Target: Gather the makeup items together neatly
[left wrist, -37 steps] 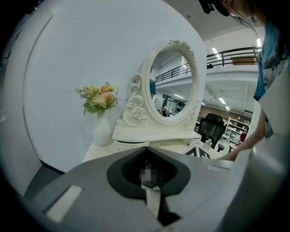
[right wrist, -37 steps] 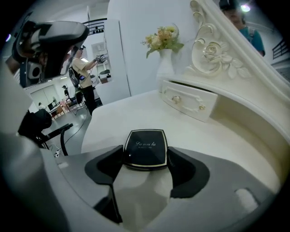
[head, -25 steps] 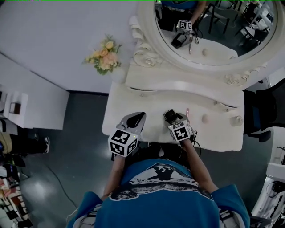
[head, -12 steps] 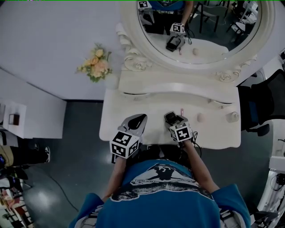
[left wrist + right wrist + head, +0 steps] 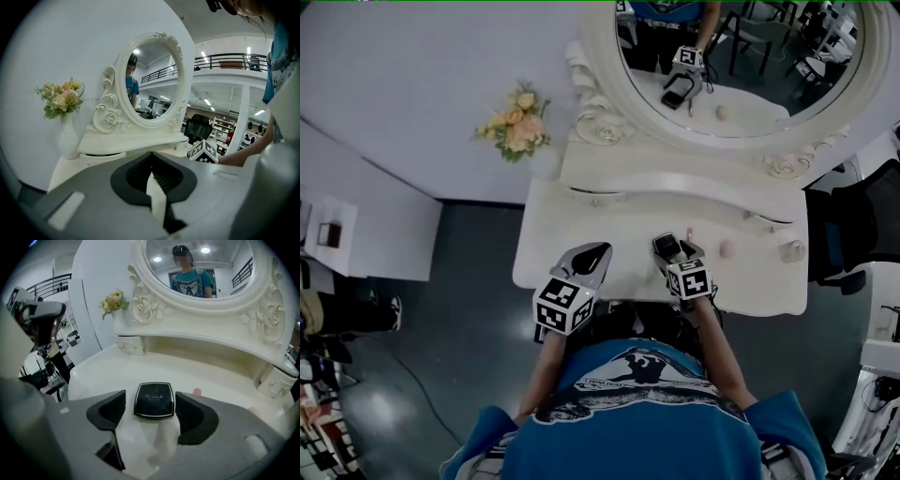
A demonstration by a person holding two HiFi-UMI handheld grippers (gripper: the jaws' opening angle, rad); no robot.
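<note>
A black square compact [image 5: 154, 400] lies flat on the white dressing table [image 5: 553, 244], between the jaws of my right gripper [image 5: 150, 393]. The jaws stand open, with a narrow gap on the left side of the compact. In the head view the compact [image 5: 666, 246] sits just ahead of that gripper [image 5: 673, 253], near the table's front middle. A small pink item [image 5: 689, 232] lies just beyond it, and a beige sponge [image 5: 727, 248] lies further right. My left gripper [image 5: 592, 251] hovers at the front left, shut and empty [image 5: 151, 153].
A small white jar [image 5: 789, 250] stands at the table's right end. A raised shelf [image 5: 675, 178] and an oval mirror [image 5: 741, 56] back the table. A white vase of flowers [image 5: 517, 122] stands at the back left. The floor drops away at the table's front edge.
The head view swung left and back. Both grippers stay near the table's front edge, the compact still between the right jaws.
</note>
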